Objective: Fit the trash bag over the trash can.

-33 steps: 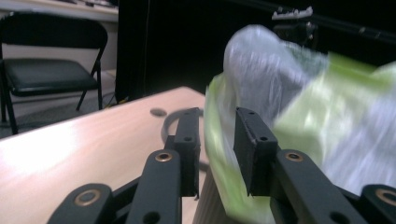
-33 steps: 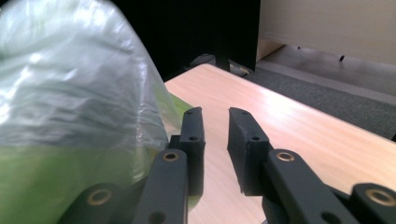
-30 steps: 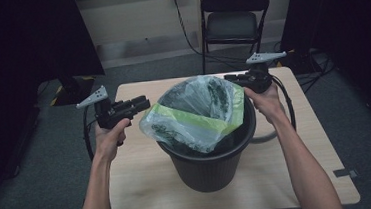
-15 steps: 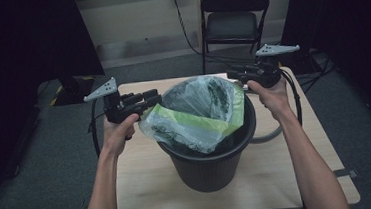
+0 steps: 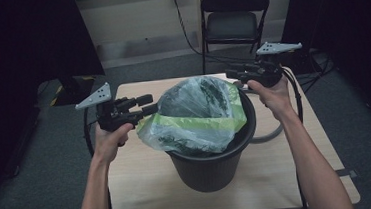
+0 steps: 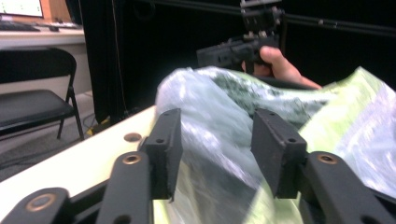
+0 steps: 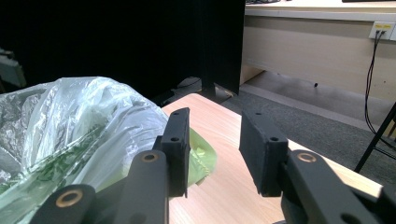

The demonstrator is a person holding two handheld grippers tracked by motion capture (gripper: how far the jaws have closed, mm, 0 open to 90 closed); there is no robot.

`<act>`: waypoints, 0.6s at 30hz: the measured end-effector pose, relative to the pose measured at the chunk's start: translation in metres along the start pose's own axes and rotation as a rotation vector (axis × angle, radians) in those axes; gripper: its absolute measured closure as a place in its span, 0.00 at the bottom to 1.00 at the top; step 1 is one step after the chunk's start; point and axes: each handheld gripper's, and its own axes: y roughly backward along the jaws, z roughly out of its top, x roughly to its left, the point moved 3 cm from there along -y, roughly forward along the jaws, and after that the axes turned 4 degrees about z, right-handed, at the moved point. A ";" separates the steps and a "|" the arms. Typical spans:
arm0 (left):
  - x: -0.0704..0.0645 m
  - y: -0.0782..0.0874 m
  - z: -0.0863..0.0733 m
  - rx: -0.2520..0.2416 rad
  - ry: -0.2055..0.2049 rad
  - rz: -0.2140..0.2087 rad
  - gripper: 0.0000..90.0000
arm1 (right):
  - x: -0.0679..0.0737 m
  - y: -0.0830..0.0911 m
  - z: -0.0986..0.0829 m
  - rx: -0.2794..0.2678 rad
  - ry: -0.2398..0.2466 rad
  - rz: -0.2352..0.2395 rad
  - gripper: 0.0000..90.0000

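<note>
bucket (image 5: 213, 165): black, centre of table (image 5: 145, 188)
bag (image 5: 194, 116): clear with green band, puffed up in bucket, draped over left rim
left gripper (image 5: 146, 104): jaws apart, at bag's left edge, nothing clamped
right gripper (image 5: 232, 74): jaws apart, far right rim, just beside bag
chair (image 5: 235, 23): beyond table

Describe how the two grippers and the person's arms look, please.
Both the left gripper and the right gripper are black, with two flat black jaws, brass-coloured rivets, a grey three-cornered plate on top and a trailing black cable. The forearms are bare, no sleeves.
</note>
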 end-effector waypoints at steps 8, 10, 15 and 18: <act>0.030 -0.030 -0.001 -0.036 0.114 -0.029 0.82 | 0.007 -0.003 0.002 -0.003 0.012 0.019 0.68; 0.028 -0.034 -0.002 -0.033 0.109 -0.038 0.80 | 0.008 -0.003 0.002 0.000 0.015 0.019 0.68; 0.022 -0.038 -0.005 0.004 0.089 -0.033 0.73 | 0.012 0.001 0.002 -0.001 0.021 0.022 0.66; 0.018 -0.028 -0.007 0.005 0.078 -0.009 0.80 | 0.014 0.001 0.002 0.009 0.023 0.028 0.63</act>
